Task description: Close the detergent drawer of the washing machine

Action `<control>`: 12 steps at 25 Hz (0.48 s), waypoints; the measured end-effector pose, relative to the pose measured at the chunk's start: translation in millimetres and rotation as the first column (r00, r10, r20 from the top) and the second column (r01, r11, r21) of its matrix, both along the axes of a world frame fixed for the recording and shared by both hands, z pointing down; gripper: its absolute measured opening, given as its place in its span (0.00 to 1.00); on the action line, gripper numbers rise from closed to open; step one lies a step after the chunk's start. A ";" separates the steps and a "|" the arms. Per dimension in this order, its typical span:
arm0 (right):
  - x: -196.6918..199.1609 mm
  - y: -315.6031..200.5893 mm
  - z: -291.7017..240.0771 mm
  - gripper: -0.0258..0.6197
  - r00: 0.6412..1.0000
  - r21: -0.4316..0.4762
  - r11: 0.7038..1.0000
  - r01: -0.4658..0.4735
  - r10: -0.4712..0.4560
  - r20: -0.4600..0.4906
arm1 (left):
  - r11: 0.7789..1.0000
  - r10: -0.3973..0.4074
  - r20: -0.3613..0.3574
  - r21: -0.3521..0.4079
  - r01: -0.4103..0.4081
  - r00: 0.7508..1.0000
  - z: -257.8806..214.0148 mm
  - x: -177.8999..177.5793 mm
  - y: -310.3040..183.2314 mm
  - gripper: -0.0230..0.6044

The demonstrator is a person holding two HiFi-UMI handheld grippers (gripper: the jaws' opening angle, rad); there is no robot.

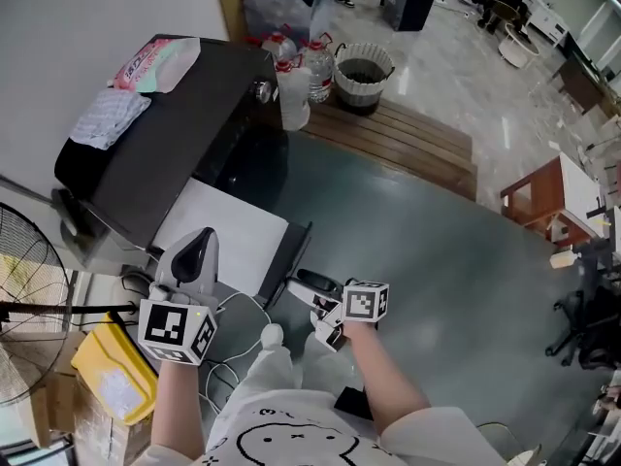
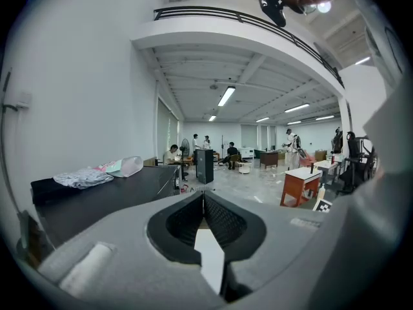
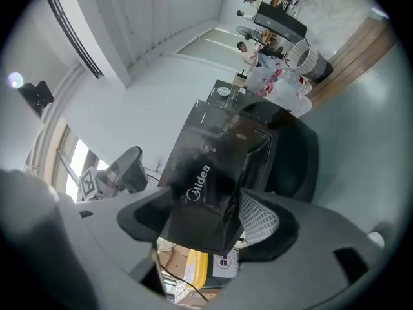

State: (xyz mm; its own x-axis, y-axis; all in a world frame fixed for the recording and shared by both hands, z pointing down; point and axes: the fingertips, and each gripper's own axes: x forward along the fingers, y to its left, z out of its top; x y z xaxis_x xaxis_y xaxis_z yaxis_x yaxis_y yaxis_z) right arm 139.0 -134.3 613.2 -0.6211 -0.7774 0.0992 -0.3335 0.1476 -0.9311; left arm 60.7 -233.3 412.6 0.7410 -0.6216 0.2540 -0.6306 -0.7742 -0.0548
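The black washing machine stands at the upper left of the head view, its round door facing right. Its detergent drawer sticks out toward me, its black front panel marked "Midea". My right gripper is shut on that panel, which fills the gap between its jaws. My left gripper hovers left of the drawer with its marker cube toward me. In its own view it is shut, pads touching, holding nothing, pointing across the room.
Clothes and a bag lie on the machine's top. Water bottles, a basket and a wooden platform are behind it. A fan, a yellow box and cables sit at my left.
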 end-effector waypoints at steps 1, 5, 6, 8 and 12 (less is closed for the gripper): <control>-0.3 -0.9 0.5 0.53 1.000 0.011 1.000 0.017 -0.017 0.010 | 1.000 -0.011 0.009 0.004 0.011 1.000 0.7 0.0 0.0 0.07; -2.4 -4.2 0.5 0.53 0.996 0.057 0.995 0.080 -0.083 0.043 | 0.998 -0.054 0.043 0.023 0.053 0.998 2.8 -0.4 1.2 0.07; -2.7 -4.8 0.6 0.53 0.994 0.067 0.993 0.094 -0.098 0.055 | 0.998 -0.064 0.046 0.025 0.063 0.997 3.1 -0.5 1.5 0.07; -3.0 -6.3 1.3 0.53 0.989 0.083 0.990 0.117 -0.124 0.075 | 0.996 -0.083 0.051 0.028 0.082 0.995 3.7 -0.9 2.1 0.07; -5.2 -9.7 1.0 0.53 0.980 0.124 0.981 0.150 -0.164 0.111 | 0.992 -0.120 0.066 0.037 0.118 0.991 4.3 -6.2 3.8 0.07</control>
